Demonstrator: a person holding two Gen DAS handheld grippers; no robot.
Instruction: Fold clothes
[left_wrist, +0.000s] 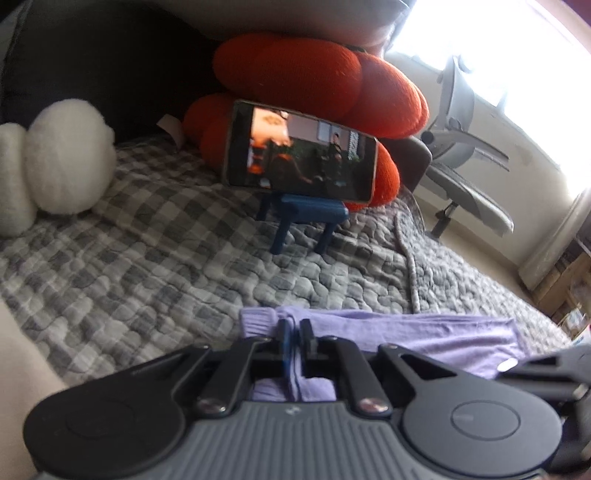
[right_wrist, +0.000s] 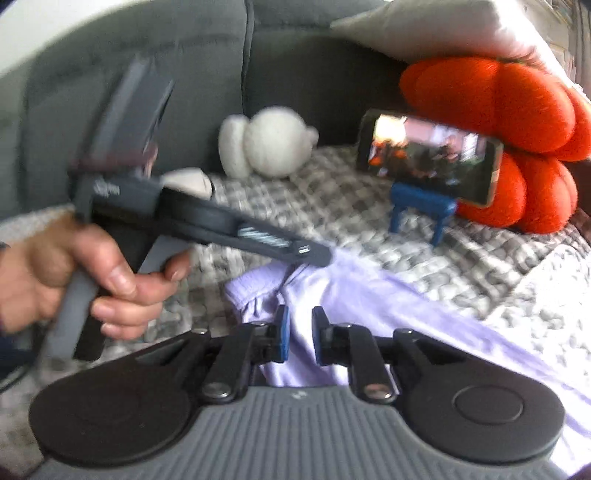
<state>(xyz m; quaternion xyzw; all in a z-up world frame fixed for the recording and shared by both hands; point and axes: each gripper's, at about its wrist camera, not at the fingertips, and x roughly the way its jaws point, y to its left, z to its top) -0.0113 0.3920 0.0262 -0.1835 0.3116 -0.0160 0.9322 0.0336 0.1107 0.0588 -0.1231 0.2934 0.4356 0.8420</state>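
The left gripper (left_wrist: 295, 330) pinches a fold of lilac garment (left_wrist: 436, 339) on the checked quilt (left_wrist: 147, 258).

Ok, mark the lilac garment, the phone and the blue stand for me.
lilac garment (right_wrist: 369, 295): right wrist view, on the smooth panel ahead of the fingers.
phone (left_wrist: 301, 155): left wrist view, middle of the lit screen.
blue stand (left_wrist: 310, 214): left wrist view, on its top bar under the phone.

light: we see daylight flooding through a blown-out window (left_wrist: 517, 48) | blur: our right view smears, worst on the hand (right_wrist: 74, 280) | edges: fisheye bending, dark corners, headboard (left_wrist: 92, 66) dim
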